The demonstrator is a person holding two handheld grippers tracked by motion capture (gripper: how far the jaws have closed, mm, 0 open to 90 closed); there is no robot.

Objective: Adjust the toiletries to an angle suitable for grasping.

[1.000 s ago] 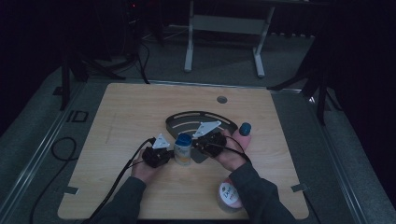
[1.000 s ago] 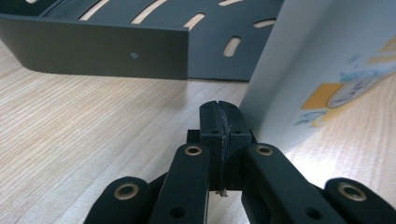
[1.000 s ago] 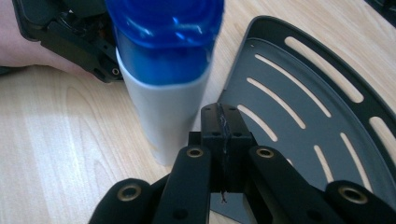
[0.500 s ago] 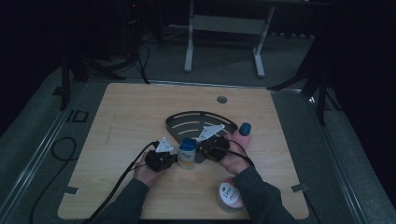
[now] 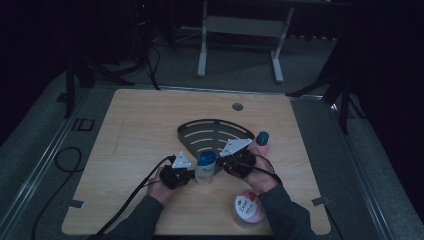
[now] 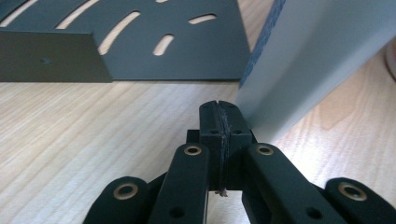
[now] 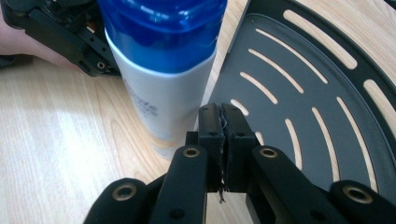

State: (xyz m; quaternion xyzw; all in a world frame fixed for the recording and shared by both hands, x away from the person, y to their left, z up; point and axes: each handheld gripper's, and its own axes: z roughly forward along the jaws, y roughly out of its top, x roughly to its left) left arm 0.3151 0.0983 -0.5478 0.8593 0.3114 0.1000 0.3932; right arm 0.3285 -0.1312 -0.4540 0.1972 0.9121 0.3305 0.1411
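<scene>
Since the earlier frames both hands have slid a little toward the near edge of the desk, and the white bottle with the blue cap has come along between them, from just at the rack's front edge to slightly nearer the person. In the high view the bottle stands upright on the bare wood, just in front of the dark slotted corner rack, with the left gripper close at its left side and the right gripper close at its right. The left gripper is clenched with nothing between its jaws: in the left gripper view the two black pads meet flush, and the bottle's pale wall rises right beside their tip, touching or nearly so. The right gripper is likewise clenched and empty: in the right gripper view its pads are pressed together just beside the bottle's lower body, with the rack's slotted floor spreading to the right behind them and the other gripper's black body showing past the bottle. A small blue-capped item stands by the rack's right end, and a round pink-and-white tub lies near the desk's front edge by the right forearm.
</scene>
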